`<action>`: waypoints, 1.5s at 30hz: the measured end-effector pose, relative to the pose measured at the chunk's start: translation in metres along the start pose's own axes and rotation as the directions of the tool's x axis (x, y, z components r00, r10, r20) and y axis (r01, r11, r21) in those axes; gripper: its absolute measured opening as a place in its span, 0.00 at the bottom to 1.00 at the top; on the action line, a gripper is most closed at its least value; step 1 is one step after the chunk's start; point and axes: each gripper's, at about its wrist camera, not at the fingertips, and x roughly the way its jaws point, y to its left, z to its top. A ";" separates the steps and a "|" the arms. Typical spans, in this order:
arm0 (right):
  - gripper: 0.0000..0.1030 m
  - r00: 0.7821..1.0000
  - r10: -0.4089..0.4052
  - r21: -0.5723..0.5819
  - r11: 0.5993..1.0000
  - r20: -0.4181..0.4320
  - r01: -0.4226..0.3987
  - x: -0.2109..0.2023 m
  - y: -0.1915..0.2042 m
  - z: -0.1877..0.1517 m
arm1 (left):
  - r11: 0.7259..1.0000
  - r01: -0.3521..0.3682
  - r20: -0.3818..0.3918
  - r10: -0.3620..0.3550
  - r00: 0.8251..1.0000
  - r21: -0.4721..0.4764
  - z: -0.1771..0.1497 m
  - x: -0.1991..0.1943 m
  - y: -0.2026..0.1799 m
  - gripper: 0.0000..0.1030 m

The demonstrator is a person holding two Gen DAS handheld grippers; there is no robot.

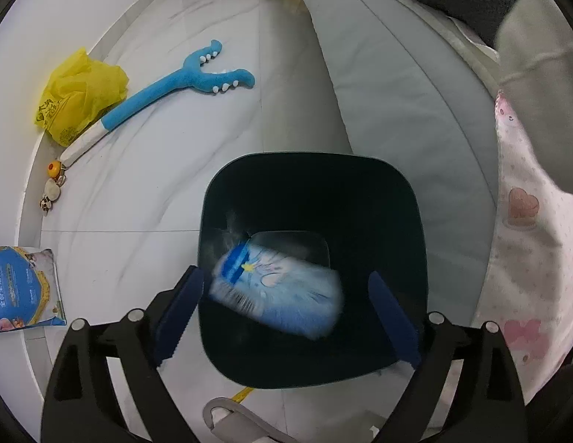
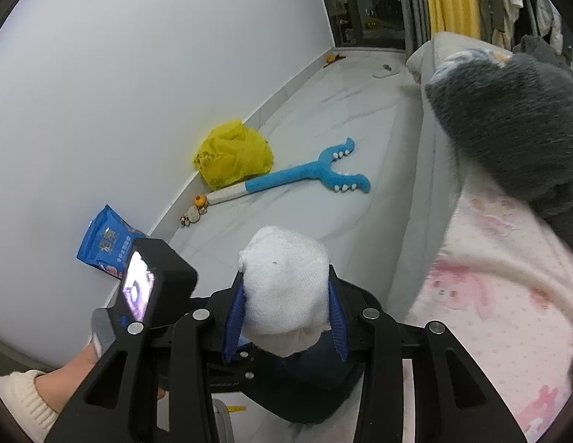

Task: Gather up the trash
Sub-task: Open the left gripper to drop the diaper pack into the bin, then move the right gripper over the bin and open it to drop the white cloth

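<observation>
My left gripper (image 1: 286,278) hangs open straight above a dark, square bin (image 1: 397,221) on the white floor. Between and below its blue pads (image 1: 179,310), a light blue printed packet (image 1: 279,291) shows blurred inside the bin, touching neither pad. My right gripper (image 2: 286,277) is shut on a white crumpled cloth-like wad (image 2: 282,258), which bulges above the fingers. In the right wrist view the left gripper's black body (image 2: 164,277) is at lower left, held by a hand (image 2: 75,365) in a cream sleeve. The dark bin (image 2: 308,387) lies beneath the wad.
On the floor by the wall lie a yellow plastic bag (image 1: 79,92), a long blue plush toy (image 1: 183,81), small trinkets (image 1: 53,181) and a blue pouch (image 1: 24,288). A grey sofa (image 1: 378,74) with a pink blanket (image 1: 526,240) borders the right.
</observation>
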 end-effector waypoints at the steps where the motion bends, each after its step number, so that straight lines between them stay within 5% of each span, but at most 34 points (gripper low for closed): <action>1: 0.39 1.000 -0.002 0.000 1.000 -0.007 0.002 0.004 0.002 0.000 | 1.000 -0.002 0.001 0.002 1.000 0.001 -0.001 -0.003 0.002 0.91; 9: 0.39 0.997 -0.021 0.012 1.000 -0.070 0.022 0.046 0.006 -0.004 | 1.000 0.007 0.087 -0.005 0.996 -0.027 -0.001 -0.032 0.026 0.92; 21: 0.39 0.970 -0.044 0.048 0.997 -0.237 0.057 0.127 -0.001 -0.041 | 0.999 0.037 0.307 -0.031 0.951 -0.015 0.010 -0.109 0.040 0.82; 36: 0.40 0.917 -0.107 -0.006 0.994 -0.383 0.113 0.171 0.000 -0.079 | 0.999 0.035 0.504 -0.049 0.862 0.038 0.008 -0.168 0.032 0.66; 45: 0.63 0.908 -0.114 -0.035 0.993 -0.403 0.109 0.159 0.001 -0.088 | 0.998 0.031 0.592 -0.060 0.804 0.059 0.012 -0.194 0.016 0.63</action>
